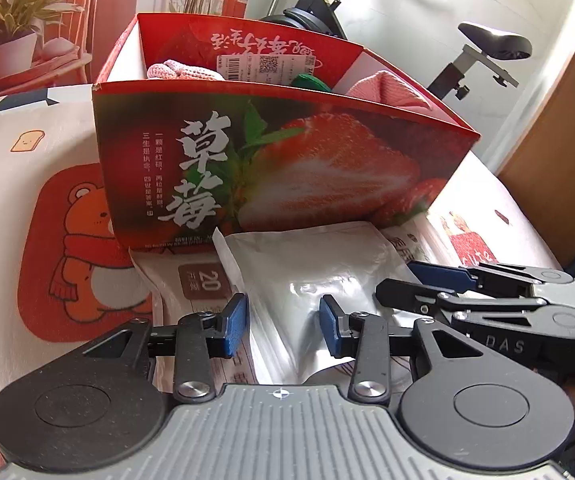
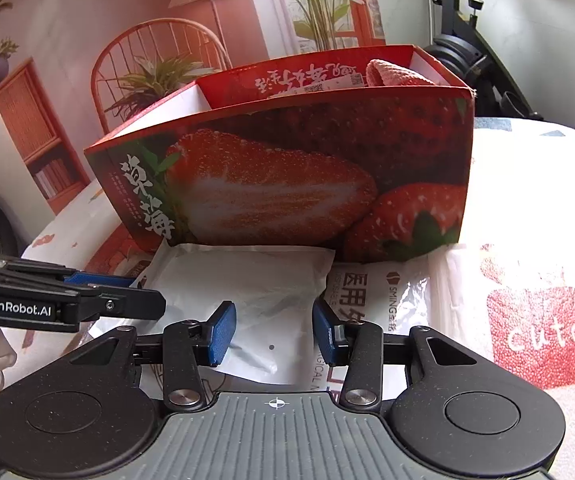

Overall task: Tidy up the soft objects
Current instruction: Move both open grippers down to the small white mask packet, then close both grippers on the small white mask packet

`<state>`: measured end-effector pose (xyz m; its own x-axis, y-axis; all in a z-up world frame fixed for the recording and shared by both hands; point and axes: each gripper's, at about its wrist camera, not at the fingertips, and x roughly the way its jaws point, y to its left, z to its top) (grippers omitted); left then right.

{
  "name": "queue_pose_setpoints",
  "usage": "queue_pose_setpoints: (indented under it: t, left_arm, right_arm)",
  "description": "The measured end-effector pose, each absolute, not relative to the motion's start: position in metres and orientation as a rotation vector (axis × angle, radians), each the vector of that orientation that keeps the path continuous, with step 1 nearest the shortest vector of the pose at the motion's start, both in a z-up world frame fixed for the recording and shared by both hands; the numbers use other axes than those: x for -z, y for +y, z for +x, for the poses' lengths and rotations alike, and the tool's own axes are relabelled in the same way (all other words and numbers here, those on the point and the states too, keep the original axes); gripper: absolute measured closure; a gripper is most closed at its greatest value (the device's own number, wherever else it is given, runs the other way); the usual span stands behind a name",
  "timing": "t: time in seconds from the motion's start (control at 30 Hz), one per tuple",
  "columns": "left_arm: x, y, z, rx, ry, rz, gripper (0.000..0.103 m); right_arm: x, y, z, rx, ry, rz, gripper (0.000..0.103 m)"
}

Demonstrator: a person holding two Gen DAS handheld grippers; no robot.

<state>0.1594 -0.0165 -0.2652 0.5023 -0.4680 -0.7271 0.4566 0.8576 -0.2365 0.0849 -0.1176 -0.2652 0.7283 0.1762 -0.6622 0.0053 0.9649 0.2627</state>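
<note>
A silver-white soft pouch (image 1: 307, 264) (image 2: 247, 280) lies on a printed mask pack (image 1: 191, 280) (image 2: 367, 292), just in front of the red strawberry box (image 1: 287, 168) (image 2: 287, 184). My left gripper (image 1: 283, 324) pinches the pouch's left side; its blue pads press a creased bulge of foil. My right gripper (image 2: 273, 334) does the same on the pouch's right side. Each gripper shows in the other's view: the right gripper (image 1: 399, 280) and the left gripper (image 2: 147, 292). The box holds a pink knitted piece (image 1: 163, 70) (image 2: 391, 72), a green item (image 1: 309, 82) and a pink cloth (image 1: 383, 88).
Everything rests on a cartoon-print bedsheet with a bear (image 1: 79, 248) and a "cute" strawberry patch (image 2: 543, 336). An exercise bike (image 1: 467, 60) stands behind the box. A wooden panel (image 1: 567, 140) rises at the right. A printed wall backdrop (image 2: 167, 60) fills the rear.
</note>
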Motion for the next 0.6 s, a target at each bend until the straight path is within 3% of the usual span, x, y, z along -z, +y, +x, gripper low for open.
queue_pose_setpoints:
  t: [0.6]
  left_arm:
    - [0.272,-0.016,0.122,0.562,0.891,-0.047,0.062]
  right_arm:
    - [0.263,-0.12,0.05,-0.082,0.785,0.35,0.064]
